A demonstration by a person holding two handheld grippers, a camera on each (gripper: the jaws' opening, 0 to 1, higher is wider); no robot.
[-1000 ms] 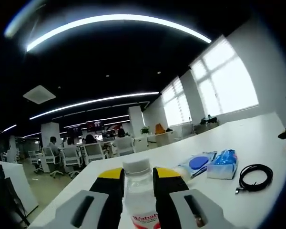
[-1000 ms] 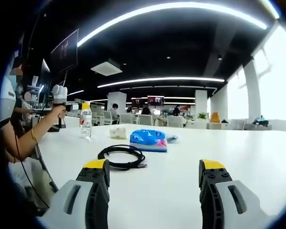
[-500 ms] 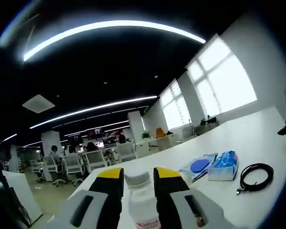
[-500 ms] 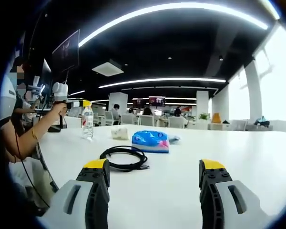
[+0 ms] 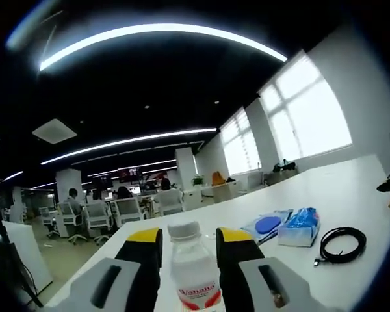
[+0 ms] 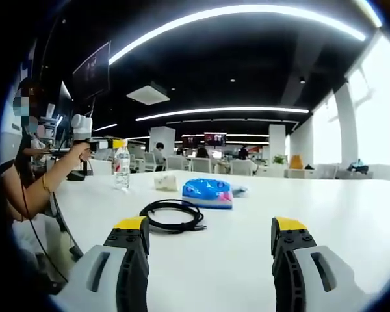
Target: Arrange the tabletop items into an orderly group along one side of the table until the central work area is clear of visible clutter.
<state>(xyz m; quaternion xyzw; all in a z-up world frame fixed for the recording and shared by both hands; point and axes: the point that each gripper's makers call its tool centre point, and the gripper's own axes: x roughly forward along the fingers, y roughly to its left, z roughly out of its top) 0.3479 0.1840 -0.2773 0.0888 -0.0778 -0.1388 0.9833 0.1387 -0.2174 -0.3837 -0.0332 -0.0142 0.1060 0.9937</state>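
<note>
My left tool [image 5: 185, 260] grips the bottle [image 5: 193, 273], carrying it to the worktop [image 6: 299, 201] edge; next, set it upright. Right tool [image 6: 210, 260] gapes wide, empty.

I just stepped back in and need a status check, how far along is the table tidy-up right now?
Early stage. Nothing looks grouped yet. In hand: the left claw is shut on the water bottle near the table's edge. Left: the black cable, the blue tissue pack and the small packet are spread across the surface. The right claw is open, empty.
</note>
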